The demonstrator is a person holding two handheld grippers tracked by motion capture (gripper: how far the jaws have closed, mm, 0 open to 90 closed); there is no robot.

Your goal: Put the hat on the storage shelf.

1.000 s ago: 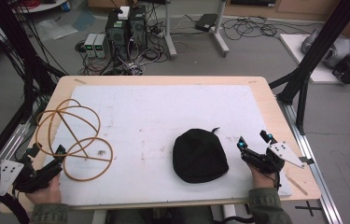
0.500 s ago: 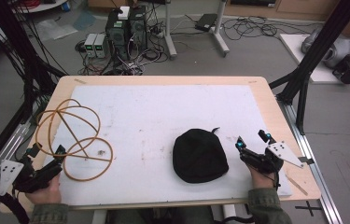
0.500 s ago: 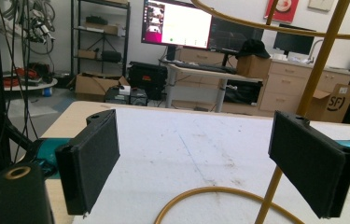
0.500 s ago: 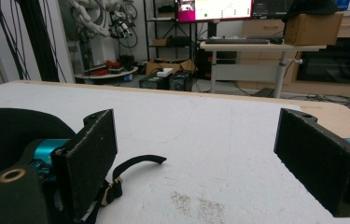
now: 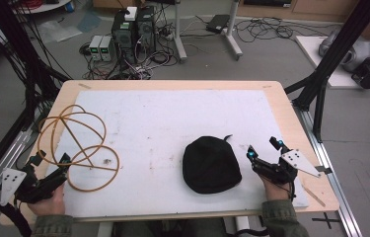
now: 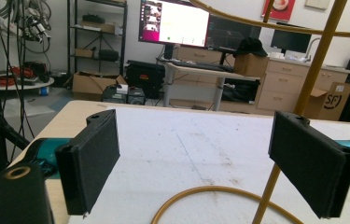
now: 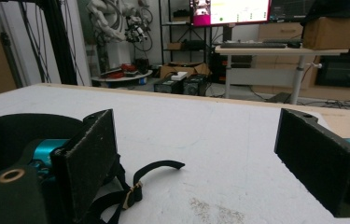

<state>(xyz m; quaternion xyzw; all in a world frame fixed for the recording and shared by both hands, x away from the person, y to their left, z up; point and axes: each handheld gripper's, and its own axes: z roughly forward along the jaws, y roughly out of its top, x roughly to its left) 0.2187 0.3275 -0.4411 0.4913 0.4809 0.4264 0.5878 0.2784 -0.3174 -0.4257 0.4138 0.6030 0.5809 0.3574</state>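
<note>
Table [image 5: 281, 98]: pale wood top, rim exposed on all sides.
Sheet [image 5: 172, 123]: white, scuffed, covers most of the top.
Frame [image 5: 76, 145]: yellow-brown hoops and rods, lies on the sheet just ahead of the left gripper [image 5: 50, 165]; one rod stands between that gripper's spread jaws in the left gripper view [image 6: 275, 186].
Cap [image 5: 210, 164]: black, lies on the sheet just left of the right gripper [image 5: 262, 150]; its strap [image 7: 151, 170] trails beside that gripper's left jaw.
</note>
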